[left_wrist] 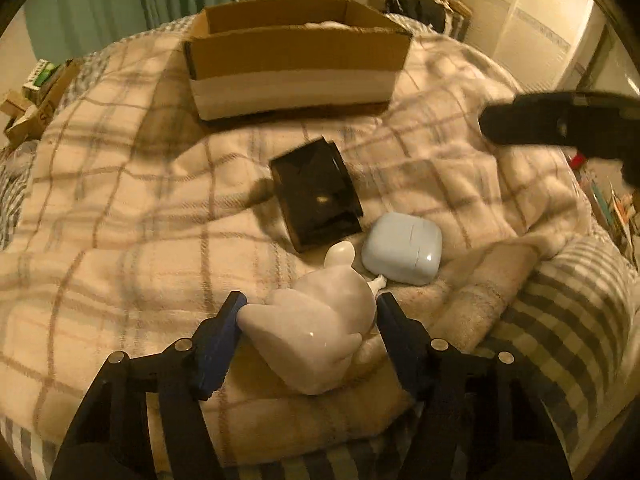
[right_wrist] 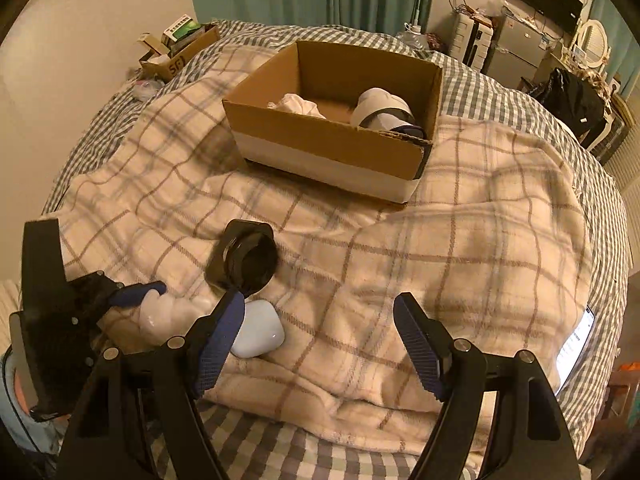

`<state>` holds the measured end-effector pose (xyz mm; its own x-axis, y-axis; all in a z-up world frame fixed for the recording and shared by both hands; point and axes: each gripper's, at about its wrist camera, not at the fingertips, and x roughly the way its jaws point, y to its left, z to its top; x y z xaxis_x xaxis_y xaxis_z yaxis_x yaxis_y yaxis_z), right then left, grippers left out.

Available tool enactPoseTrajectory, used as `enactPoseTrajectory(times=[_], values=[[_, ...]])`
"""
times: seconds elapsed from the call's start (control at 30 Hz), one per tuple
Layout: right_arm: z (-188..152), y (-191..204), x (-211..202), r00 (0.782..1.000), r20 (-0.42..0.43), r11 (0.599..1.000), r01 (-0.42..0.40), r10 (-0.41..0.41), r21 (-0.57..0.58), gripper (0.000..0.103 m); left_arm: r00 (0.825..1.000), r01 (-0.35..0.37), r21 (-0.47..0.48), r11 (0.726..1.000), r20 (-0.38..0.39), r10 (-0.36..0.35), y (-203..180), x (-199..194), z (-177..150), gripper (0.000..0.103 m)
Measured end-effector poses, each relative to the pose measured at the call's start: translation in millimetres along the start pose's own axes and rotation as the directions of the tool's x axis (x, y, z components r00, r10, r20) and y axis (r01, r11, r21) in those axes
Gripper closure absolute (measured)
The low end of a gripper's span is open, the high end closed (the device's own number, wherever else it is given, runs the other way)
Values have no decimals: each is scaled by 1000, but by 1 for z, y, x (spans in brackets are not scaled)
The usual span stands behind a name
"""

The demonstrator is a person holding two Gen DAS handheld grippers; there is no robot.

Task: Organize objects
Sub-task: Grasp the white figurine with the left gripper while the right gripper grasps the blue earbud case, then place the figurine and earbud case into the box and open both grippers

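Presently, left gripper (left_wrist: 308, 312) brackets the figurine (left_wrist: 316, 332), contact uncertain; right gripper (right_wrist: 320, 312) is spread, empty. Glossy figurine may slip near the case (left_wrist: 402, 248).

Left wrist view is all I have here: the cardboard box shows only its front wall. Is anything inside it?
Observer: Yes. The right wrist view looks into the cardboard box: a white roll with a dark band lies at its right end.
Reviewer: Anything else in there?
Observer: A crumpled white cloth on the left side.
Reviewer: Is the right gripper carrying something?
Observer: No. The right gripper has its jaws apart, with only the plaid blanket between them.
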<state>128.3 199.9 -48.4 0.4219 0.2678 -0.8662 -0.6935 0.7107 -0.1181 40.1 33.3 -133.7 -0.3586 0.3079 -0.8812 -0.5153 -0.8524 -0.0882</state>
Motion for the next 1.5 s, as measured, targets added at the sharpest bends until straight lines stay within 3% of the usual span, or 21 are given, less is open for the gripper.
enactPoseTrajectory(times=[0.17,0.3,0.67,0.83,0.93,1.1,1.37,1.5], values=[[-3,7,2,1000,2,1000,-12,12,-27,26,996,24,-72,997,91,-18,17,-29,12,35],[-5,21,20,998,-40,997,-52,50,-62,26,989,-46,-114,992,137,61,36,-40,26,35],[-13,54,71,979,-179,985,-116,92,-130,27,992,-38,-162,986,116,57,59,-28,27,35],[-21,59,91,968,-244,987,-95,61,-132,42,992,-15,-188,982,119,38,65,-28,24,35],[-22,62,84,973,-230,986,-74,38,-152,51,992,-7,-194,981,125,32,66,-31,25,35],[-17,66,51,990,-140,970,-26,-9,-243,53,988,2,-187,982,151,27,66,-41,30,35],[3,45,8,998,-43,986,-41,34,-164,53,980,2,-167,986,194,31,67,-60,50,35],[25,33,-16,999,41,989,-25,31,-149,53,975,-5,-107,994,218,29,62,-68,79,35]])
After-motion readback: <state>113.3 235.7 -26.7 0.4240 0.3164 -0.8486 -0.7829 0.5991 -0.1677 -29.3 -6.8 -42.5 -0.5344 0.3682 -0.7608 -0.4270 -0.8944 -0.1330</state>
